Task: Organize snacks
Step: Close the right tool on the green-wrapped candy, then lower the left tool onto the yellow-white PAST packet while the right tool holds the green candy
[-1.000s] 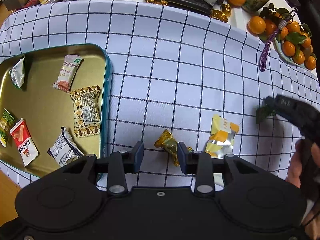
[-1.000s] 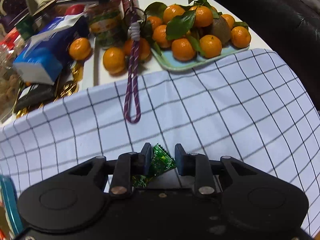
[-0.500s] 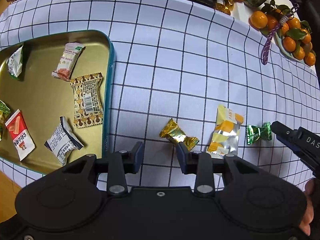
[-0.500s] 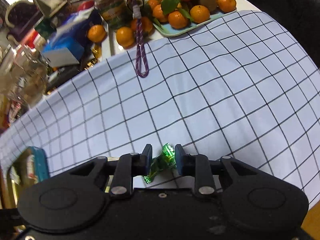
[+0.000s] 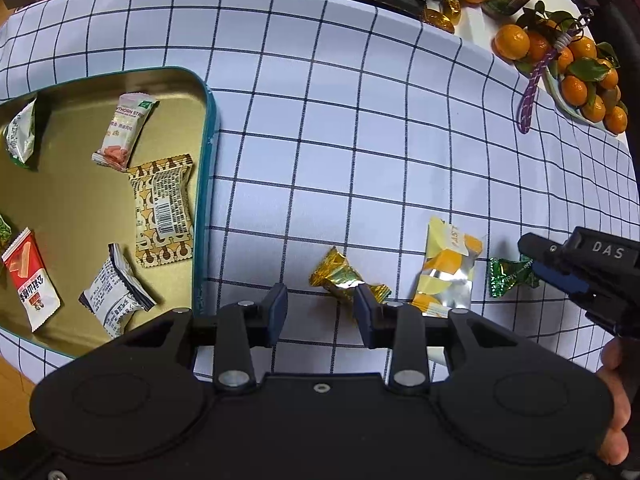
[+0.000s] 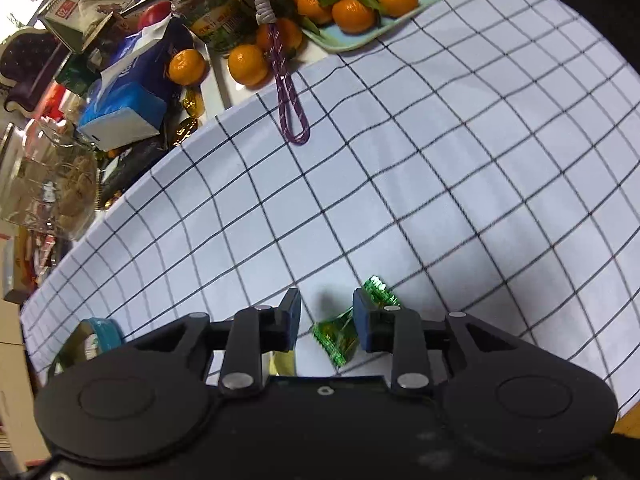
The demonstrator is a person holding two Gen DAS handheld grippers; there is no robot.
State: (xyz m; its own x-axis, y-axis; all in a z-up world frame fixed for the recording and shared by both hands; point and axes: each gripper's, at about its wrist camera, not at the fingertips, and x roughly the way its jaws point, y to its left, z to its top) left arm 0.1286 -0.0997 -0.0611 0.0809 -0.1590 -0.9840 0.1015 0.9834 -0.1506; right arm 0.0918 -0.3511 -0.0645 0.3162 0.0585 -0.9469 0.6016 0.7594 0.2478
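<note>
Green candy [image 6: 336,334] on checked cloth [image 6: 400,208] between right gripper [image 6: 326,318] jaws, opening, pads apart from it, left gripper [image 5: 320,312] jaws wide, empty, above gold candy [image 5: 340,276], near tin [image 5: 202,200].

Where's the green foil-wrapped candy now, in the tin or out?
Out. The green foil-wrapped candy lies on the checked tablecloth, at the opening right gripper, well away from the gold teal-rimmed tin.

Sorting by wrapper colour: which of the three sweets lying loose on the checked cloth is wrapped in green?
The small green foil-wrapped candy, rightmost of the three, at the right tongs. The other two are the gold foil candy and the yellow-and-silver packet.
</note>
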